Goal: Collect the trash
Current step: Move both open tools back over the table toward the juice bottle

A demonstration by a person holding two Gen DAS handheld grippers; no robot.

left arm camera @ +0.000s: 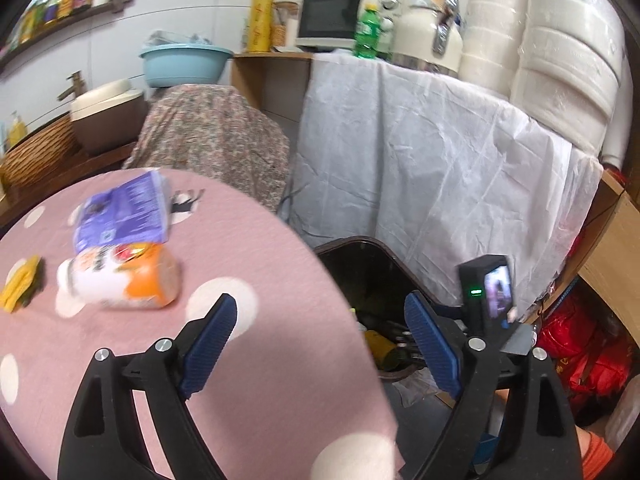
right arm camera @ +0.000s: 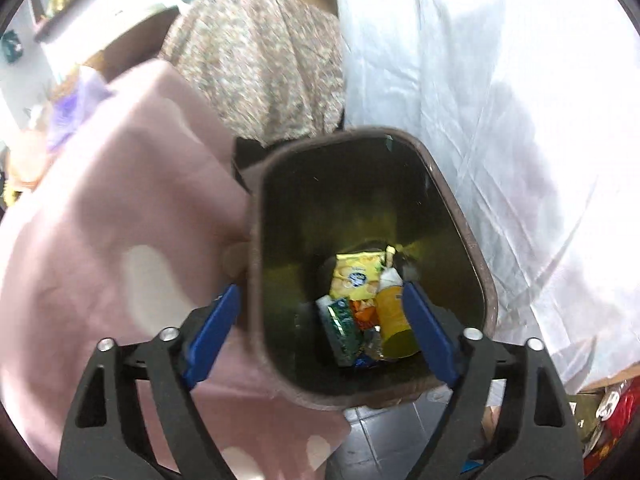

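The right tool point(right arm camera: 320, 328) is held above the brown bin point(right arm camera: 456, 216), jaws wide apart and empty, so that anything let go falls straight in; a yellow snack packet point(right arm camera: 358, 276), a yellow cup point(right arm camera: 394, 320) and a green wrapper point(right arm camera: 340, 328) are seen at its bottom. The left tool point(left arm camera: 320, 336), equally wide and empty, is aimed over the pink dotted worktop point(left arm camera: 260, 240), where an orange-and-white packet point(left arm camera: 132, 280), a purple packet point(left arm camera: 124, 216) and a yellow scrap point(left arm camera: 20, 288) are left, probably to be collected next.
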